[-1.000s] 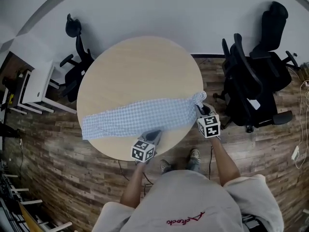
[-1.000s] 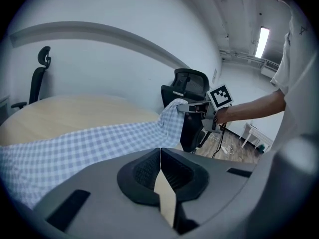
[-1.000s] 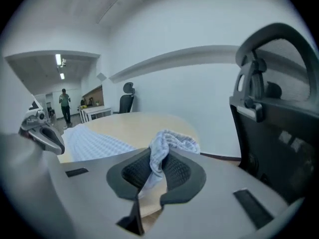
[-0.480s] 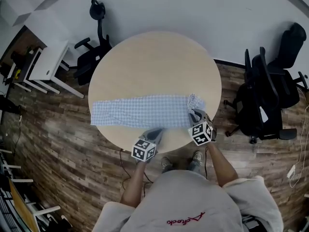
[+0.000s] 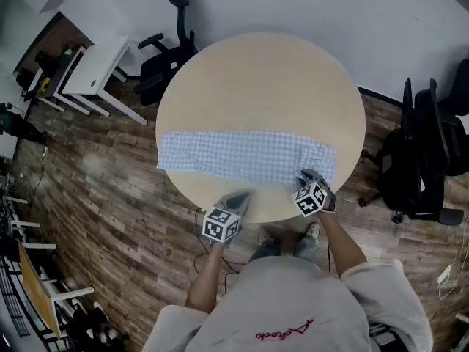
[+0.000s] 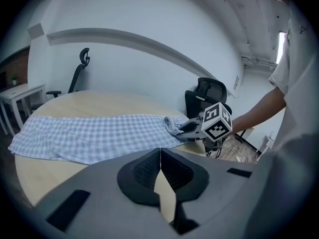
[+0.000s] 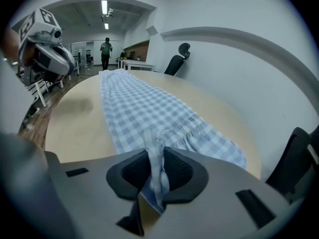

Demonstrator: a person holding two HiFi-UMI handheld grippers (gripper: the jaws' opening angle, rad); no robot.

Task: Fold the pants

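Blue-and-white checked pants (image 5: 242, 156) lie stretched across the round wooden table (image 5: 256, 86). My right gripper (image 5: 308, 180) is at their waistband end on the right, shut on a pinch of the checked fabric (image 7: 154, 156), which stands up between the jaws. The rest of the pants (image 7: 142, 103) run away from it over the table. My left gripper (image 5: 239, 198) hovers at the table's near edge, just short of the pants' near hem, shut and empty (image 6: 160, 156). From there the pants (image 6: 94, 133) and the right gripper (image 6: 192, 129) lie ahead.
Black office chairs stand behind the table (image 5: 172, 46) and to its right (image 5: 429, 160). A white desk (image 5: 91, 61) is at the upper left. A person (image 7: 106, 49) stands far off down the room. Wood floor surrounds the table.
The right gripper has carried the waistband end from the table's right edge inward and down onto the tabletop. The left gripper stays shut near the front edge.
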